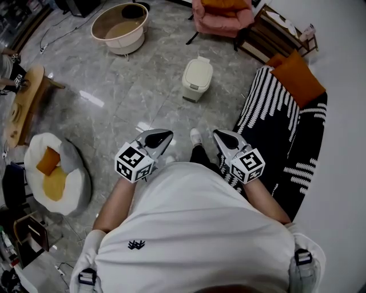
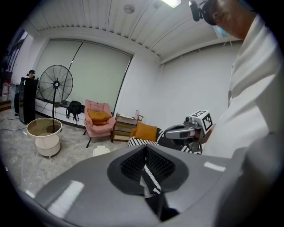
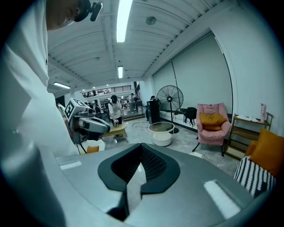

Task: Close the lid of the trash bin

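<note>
At the far left a wooden table point(image 1: 23, 106) is standing on the grey floor point(image 1: 114, 97), and nearer than it a white-and-yellow beanbag point(image 1: 57, 174) is lying at the left edge. Farther off, a round tub point(image 1: 120, 26) is sitting on the floor. Near the person's chest the left gripper point(image 1: 166, 136) is hanging in the air and pointing away. Its own view shows its jaws pressed together tip to tip, clenched on nothing. A shoe point(image 1: 195, 136) is showing on the floor between the two grippers. Beyond them, and well apart from both, the bin point(image 1: 197, 79) is standing upright on open floor. It is cream-coloured and its lid point(image 1: 198, 71) is lying flat on top. In the left gripper view only its pale top point(image 2: 101, 151) is peeking over the jaws. A pink armchair point(image 1: 223, 14) is standing at the far side, right of the tub. The right gripper point(image 1: 220, 136) is hovering level with the left one, well apart from it. It too is clenched, its jaws meeting at the tips with nothing between them. To the right a black-and-white striped cloth point(image 1: 286, 131) is stretching from near to far, and an orange cushion point(image 1: 297, 77) is resting on its far end. The person's white shirt point(image 1: 194, 229) is filling the near part of the head view.
</note>
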Motion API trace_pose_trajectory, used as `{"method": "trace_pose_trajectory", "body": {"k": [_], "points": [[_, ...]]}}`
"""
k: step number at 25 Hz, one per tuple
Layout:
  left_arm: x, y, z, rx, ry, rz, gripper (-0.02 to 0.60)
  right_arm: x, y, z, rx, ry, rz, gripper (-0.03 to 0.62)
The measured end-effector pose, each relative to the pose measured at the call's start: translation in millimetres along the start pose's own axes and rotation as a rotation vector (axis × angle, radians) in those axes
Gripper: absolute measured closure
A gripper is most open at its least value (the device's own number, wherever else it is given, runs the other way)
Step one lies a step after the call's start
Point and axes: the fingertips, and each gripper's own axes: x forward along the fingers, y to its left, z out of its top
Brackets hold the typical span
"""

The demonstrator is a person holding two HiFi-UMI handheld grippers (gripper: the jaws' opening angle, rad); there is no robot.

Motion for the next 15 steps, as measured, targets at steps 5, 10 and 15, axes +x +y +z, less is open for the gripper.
{"method": "trace_pose_trajectory", "body": {"k": [5, 10, 15], "points": [[-3.7, 4.5, -2.9, -0.004, 0.002, 0.004, 0.525, 4.8, 3.2, 0.5, -0.003, 0.001, 0.004, 0.592], [-4.3, 3.5, -5.1, -0.007, 0.003, 0.009, 0.525, 5.8, 5.1, -0.3, -0.011, 0.005, 0.013, 0.592], [-8.3, 6.6, -6.9, -0.009, -0.001, 0.011, 0.525, 10.2, 8.3, 0.4, -0.018, 0.007, 0.015, 0.592]]}}
